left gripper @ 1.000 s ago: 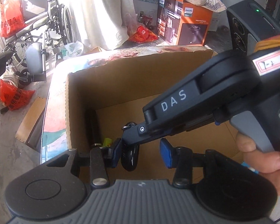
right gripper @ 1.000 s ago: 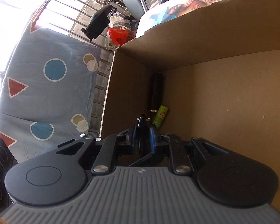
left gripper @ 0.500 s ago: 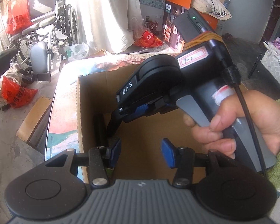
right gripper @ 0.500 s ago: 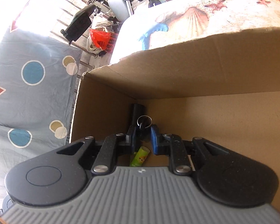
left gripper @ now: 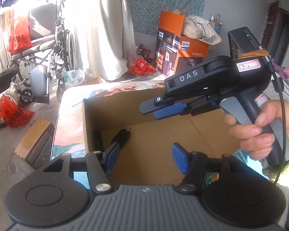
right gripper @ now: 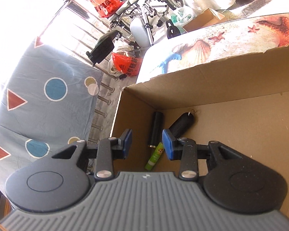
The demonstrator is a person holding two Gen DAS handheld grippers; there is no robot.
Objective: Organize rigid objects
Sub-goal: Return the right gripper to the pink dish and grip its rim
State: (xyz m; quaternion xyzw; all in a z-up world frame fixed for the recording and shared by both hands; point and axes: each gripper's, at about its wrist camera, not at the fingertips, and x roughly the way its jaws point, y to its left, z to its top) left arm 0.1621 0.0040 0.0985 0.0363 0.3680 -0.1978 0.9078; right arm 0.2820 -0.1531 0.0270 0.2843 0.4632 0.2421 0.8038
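While both grippers' jaws had just been opening, left gripper (left gripper: 144, 158) and right gripper (right gripper: 146, 144) empty above the cardboard box (right gripper: 212, 80), key fob (right gripper: 182, 124) flat on the floor, ring end toward the far wall, beside a black tube (right gripper: 155, 129) and green tube (right gripper: 154, 156).

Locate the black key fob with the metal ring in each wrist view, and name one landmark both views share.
Left wrist view: the black key fob lies on the box floor at lower left of centre, its lower end hidden behind a blue pad of the left gripper.
Right wrist view: it lies right of centre, ring end up, beside the black cylinder.
Shared landmark: the cardboard box corner the fob lies near.
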